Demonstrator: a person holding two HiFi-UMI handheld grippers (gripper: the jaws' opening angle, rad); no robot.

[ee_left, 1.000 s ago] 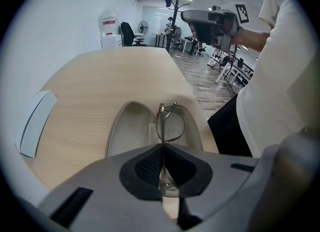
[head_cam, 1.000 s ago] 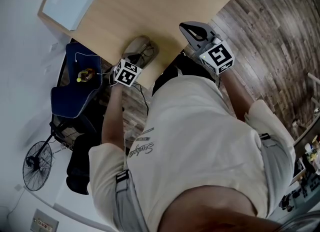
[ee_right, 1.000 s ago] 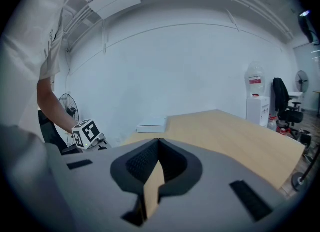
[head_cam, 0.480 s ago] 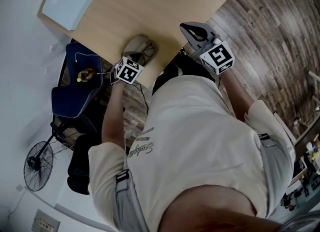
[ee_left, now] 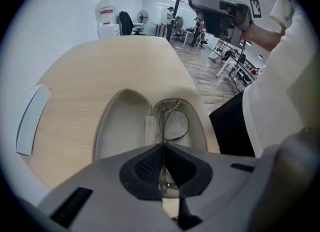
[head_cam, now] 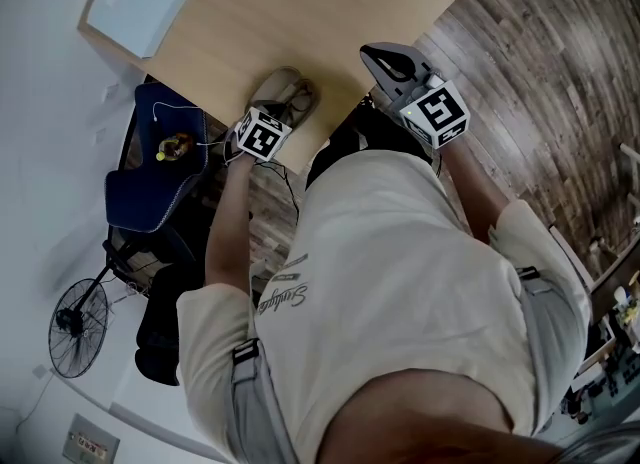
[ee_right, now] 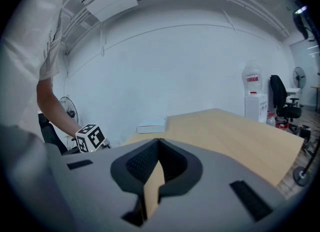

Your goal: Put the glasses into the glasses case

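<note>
In the head view, the left tool (head_cam: 268,124) is reaching over the open glasses case (head_cam: 285,92) at the counter (head_cam: 300,12) edge. The right tool (head_cam: 378,55) is hanging at 3 o'clock from it, and a white box (head_cam: 135,2) is sitting at 10 o'clock. In the left gripper view, the left tool is pinching the thin arm of the glasses (ee_left: 174,121), which are lying in the case's right half. The putting-in looks almost done, so next it needs to let go gently. In the right gripper view, the right tool is squeezed together on nothing, facing a white wall (ee_right: 200,66) and a water cooler (ee_right: 252,93).

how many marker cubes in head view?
2. One black-and-white marker cube on the left gripper by the open beige glasses case; second cube on the right gripper. None seems hidden.
</note>
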